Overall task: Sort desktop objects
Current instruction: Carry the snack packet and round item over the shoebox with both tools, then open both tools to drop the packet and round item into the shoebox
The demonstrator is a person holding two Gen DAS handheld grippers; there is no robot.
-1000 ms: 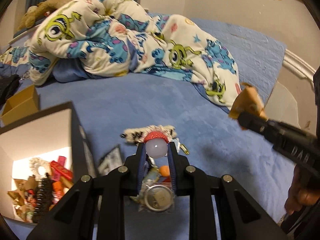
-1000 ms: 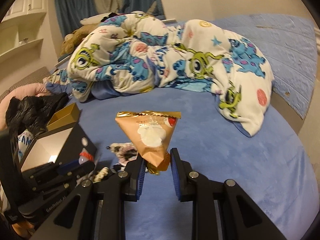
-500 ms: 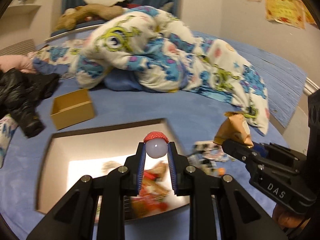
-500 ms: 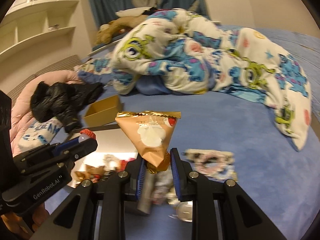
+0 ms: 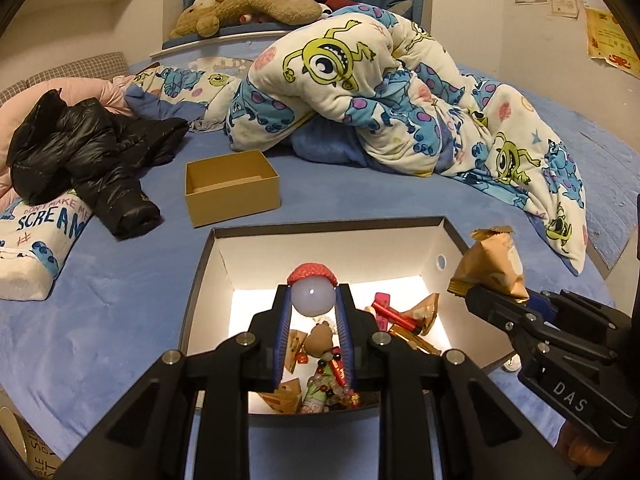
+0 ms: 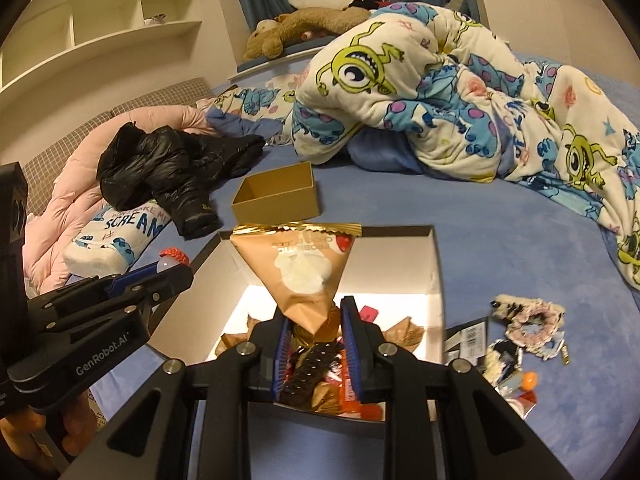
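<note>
- Black-walled storage box lies below the left gripper, which tilts downward, clamped on a pale ball with a red cap.
- Right wrist view: right gripper angles down over that box, pinching a tan snack packet by its lower corner.

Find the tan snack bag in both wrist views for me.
Left wrist: snack bag at right edge, pinched by the right hand-held gripper, beside the big box.
Right wrist: snack bag centre, above the jaws.
Shared landmark: small gold box.
</note>
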